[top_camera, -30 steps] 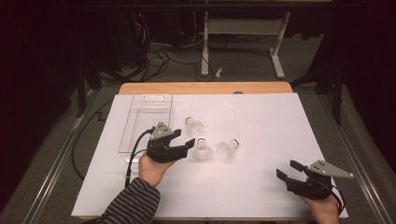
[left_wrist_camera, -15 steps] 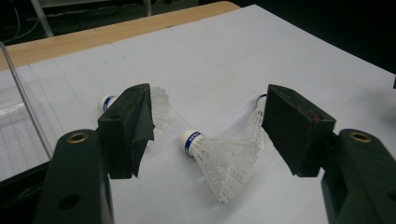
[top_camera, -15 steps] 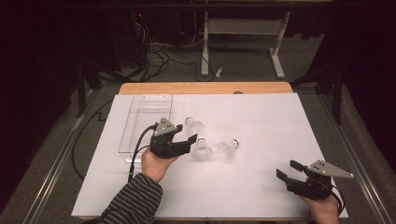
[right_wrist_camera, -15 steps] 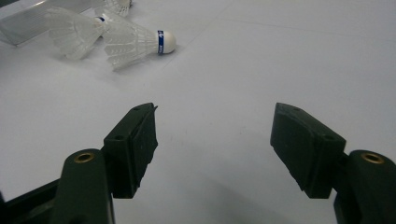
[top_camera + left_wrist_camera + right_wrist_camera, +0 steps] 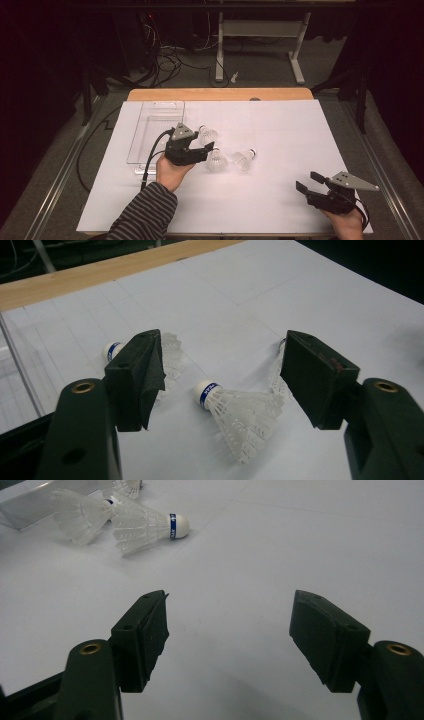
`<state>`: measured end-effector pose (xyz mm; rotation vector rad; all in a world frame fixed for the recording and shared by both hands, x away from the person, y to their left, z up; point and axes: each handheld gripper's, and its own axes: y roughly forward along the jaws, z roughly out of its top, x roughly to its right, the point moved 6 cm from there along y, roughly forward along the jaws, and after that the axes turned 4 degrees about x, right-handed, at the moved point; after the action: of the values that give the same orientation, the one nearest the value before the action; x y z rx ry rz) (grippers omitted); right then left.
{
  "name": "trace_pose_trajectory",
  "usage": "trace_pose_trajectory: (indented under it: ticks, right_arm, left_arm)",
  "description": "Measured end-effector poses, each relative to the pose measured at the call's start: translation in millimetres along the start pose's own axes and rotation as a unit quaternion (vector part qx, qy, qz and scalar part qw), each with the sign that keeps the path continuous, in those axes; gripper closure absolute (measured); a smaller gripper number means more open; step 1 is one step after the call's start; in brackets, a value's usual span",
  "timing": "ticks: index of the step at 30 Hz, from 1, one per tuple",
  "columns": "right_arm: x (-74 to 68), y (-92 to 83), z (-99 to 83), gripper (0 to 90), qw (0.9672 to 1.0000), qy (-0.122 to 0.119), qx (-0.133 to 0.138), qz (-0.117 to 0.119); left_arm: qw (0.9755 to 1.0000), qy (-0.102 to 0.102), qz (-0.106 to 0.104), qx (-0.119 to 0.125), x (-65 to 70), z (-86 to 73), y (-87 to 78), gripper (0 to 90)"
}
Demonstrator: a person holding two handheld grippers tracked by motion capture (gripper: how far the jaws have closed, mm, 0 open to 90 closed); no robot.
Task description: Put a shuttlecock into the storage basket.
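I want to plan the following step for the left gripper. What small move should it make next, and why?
Probably lower the left gripper a little and close on the middle shuttlecock. Its jaws stand open on either side of this shuttlecock, which lies on the white table cover between them, not yet touched. The clear tray sits beside it, a likely place to put it.

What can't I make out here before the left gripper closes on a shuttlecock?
- Far shuttlecock: skirt behind the left gripper's own jaw, left gripper view.
- Third shuttlecock: cork hidden behind the other jaw.
- Clear tray: near end covered by the left gripper, high view.
- Band print on the middle shuttlecock: too small.
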<state>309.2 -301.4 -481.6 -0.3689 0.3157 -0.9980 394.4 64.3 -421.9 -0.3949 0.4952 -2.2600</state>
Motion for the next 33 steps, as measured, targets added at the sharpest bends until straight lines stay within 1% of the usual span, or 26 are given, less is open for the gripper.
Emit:
trace_pose_trajectory:
  ticks: [1,5,8,11,19,22,25,27,28,31,33]
  right_arm:
    - [0.1,0.0,0.0,32.0,1.0,-0.001,0.0,0.0]
    - [-0.1,-1.1,0.4,32.0,1.0,-0.002,0.002,0.0]
    - [-0.1,-1.4,0.4,32.0,1.0,-0.003,0.003,0.001]
    - [0.6,-1.7,0.3,32.0,1.0,0.001,0.003,0.001]
    - [0.8,-1.5,0.4,32.0,1.0,0.001,0.003,0.001]
    - [0.6,-1.5,0.4,32.0,1.0,0.001,0.003,0.001]
    - [0.6,-1.5,0.3,32.0,1.0,0.001,0.003,0.002]
    - [0.3,-1.4,0.3,32.1,1.0,0.001,0.003,0.002]
    - [-0.1,-1.1,0.3,32.1,1.0,0.0,0.002,0.003]
    - [-0.6,-0.8,0.4,32.1,1.0,-0.001,0.002,0.004]
    - [-0.6,-1.0,0.4,32.0,1.0,-0.002,0.003,0.003]
  left_arm:
    - [1.0,-0.003,-0.003,-0.002,-0.3,0.6,1.1,34.5]
    - [0.9998,-0.009,-0.004,-0.016,-2.7,1.6,6.7,36.1]
    - [0.9998,-0.013,-0.003,-0.016,-3.6,1.8,10.2,36.2]
    - [0.9997,-0.012,-0.007,-0.022,-4.7,1.7,13.3,36.4]
    - [0.9995,-0.006,-0.005,-0.03,-6.1,7.3,22.8,37.2]
    - [0.9994,-0.008,-0.006,-0.032,-6.9,9.3,26.2,37.7]
    - [0.9991,-0.007,-0.008,-0.041,-6.5,10.9,29.2,38.3]
    - [0.9989,-0.006,-0.005,-0.046,-6.2,12.6,31.2,38.4]
    - [0.9985,-0.005,-0.005,-0.054,-6.3,14.2,33.7,38.6]
    - [0.9982,-0.005,-0.003,-0.06,-6.7,16.0,35.8,38.7]
    - [0.9976,-0.005,-0.003,-0.069,-7.4,18.7,38.5,38.7]
